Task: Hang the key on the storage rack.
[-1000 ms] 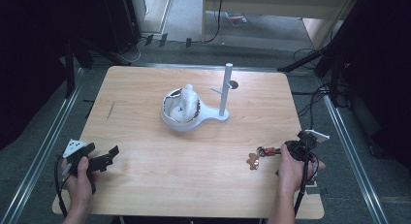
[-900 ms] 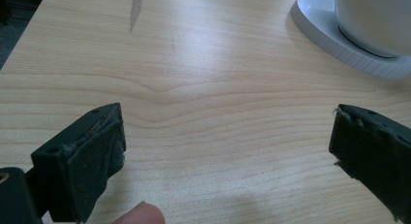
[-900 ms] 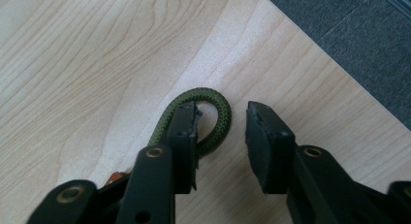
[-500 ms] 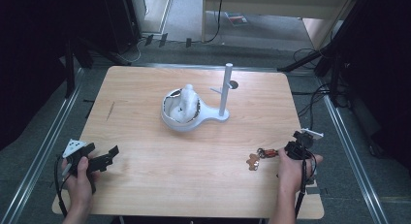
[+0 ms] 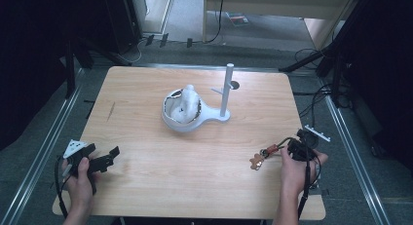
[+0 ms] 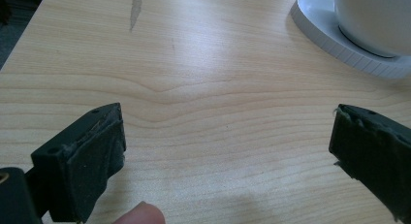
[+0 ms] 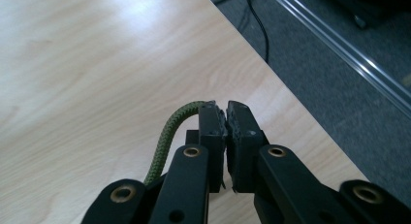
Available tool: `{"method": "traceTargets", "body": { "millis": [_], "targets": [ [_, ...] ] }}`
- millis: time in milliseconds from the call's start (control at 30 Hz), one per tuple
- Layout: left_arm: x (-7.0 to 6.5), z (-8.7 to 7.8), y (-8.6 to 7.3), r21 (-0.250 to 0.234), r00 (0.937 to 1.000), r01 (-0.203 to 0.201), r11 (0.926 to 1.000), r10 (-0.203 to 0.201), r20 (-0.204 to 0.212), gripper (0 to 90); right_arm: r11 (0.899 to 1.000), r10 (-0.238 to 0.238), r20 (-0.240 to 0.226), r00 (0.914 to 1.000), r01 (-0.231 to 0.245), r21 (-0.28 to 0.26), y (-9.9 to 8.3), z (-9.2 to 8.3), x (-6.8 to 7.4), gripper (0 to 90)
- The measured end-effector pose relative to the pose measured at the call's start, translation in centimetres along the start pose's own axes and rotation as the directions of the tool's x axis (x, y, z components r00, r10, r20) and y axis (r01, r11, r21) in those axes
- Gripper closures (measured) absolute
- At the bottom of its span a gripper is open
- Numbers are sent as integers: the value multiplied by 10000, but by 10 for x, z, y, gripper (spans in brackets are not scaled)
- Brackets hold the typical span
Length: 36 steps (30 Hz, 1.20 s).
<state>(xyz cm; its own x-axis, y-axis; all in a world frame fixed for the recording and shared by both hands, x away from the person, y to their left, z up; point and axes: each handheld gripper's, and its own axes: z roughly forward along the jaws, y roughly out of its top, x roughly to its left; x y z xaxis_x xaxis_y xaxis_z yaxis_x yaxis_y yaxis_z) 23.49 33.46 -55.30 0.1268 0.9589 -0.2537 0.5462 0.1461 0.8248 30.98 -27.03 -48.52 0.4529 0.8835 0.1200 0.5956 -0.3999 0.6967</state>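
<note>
2 grippers are on the table's near side, and the work in hand sits with the right gripper [image 7: 225, 112]. Its jaws have just been closing and now pinch a green braided cord [image 7: 167, 136], which arcs up out of the left side of the pads in the right gripper view. In the high view the cord runs from the gripper [image 5: 292, 148] leftward to a small brown gingerbread-shaped charm [image 5: 255, 161] at the table's near right, dangling at or just over the wood — I cannot tell whether it touches.

As a judgement: this is a light, limp thing. The cord will flex and let the charm swing — so slow moves suit it, and a grip closer to the charm would give better control than one at the far end of the loop. The braid should give the pads good bite; the charm looks small and possibly brittle, so best not squeezed.

The left gripper [image 6: 228, 136] rests spread wide with nothing between its jaws, bare wood beneath.

Farther off, mid-table, stands a white stand [image 5: 225, 91] with an upright post and short pegs, joined to a white bowl-like base [image 5: 181, 119].
</note>
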Motion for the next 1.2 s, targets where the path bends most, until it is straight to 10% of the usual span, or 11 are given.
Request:
{"method": "traceTargets", "body": {
  "millis": [267,867,933,1200],
  "targets": [
    [0,0,0,-8,10000,13,10000,-13,12,5,9828,-962,-855,9917,810,-1657,0,-24,11,874],
    [0,0,0,0,10000,9,10000,-9,0,5,8728,-2769,-2330,9322,1426,-4668,-1,-68,34,875],
    [0,0,0,-10,10000,17,10000,-17,5,5,8462,-3147,-2449,9171,1542,-5101,-1,-76,40,876],
    [0,0,0,-5,10000,18,10000,-18,16,5,7921,-4052,-2491,8796,2018,-5761,0,-86,54,876]
  ]
}}
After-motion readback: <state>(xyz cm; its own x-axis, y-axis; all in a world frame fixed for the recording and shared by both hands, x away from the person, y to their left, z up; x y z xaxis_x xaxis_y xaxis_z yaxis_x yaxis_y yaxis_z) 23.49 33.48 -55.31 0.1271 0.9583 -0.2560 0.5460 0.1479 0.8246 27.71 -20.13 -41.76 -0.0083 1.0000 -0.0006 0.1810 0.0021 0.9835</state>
